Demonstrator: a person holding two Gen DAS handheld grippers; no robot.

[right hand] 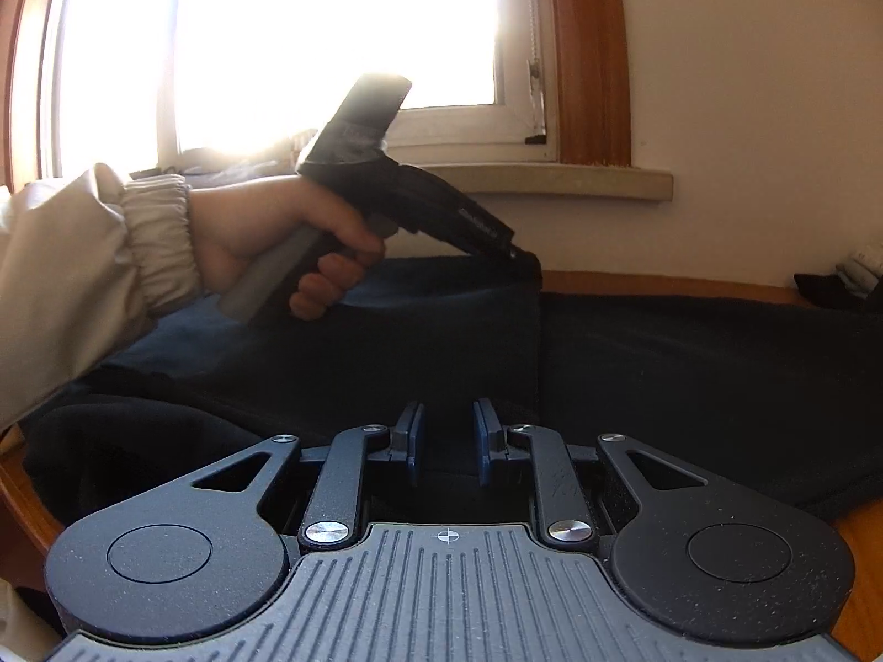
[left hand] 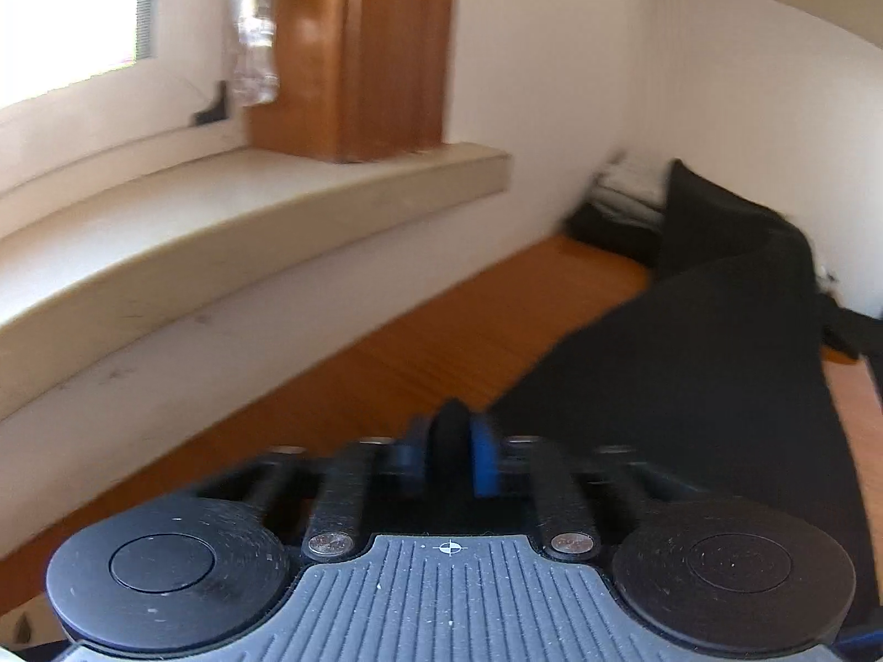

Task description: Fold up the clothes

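Note:
A dark navy garment [right hand: 690, 386] lies spread over the wooden table [right hand: 861, 551]. In the right wrist view a person's hand [right hand: 265, 231] holds my left gripper [right hand: 516, 254], which pinches a far edge of the garment and lifts it into a raised fold. The left wrist view shows that gripper [left hand: 452, 441] with its blue pads shut on a thin ridge of the cloth, and the garment [left hand: 717, 358] stretches away to the right. My right gripper [right hand: 448, 441] sits at the garment's near edge, its pads narrowly apart with dark cloth bunched between them.
A pale window sill [right hand: 552, 179] runs along the wall behind the table, under a bright window. A small pile of dark and light clothes [right hand: 850, 276] sits at the far right against the wall. Bare table wood [left hand: 441, 342] shows left of the garment.

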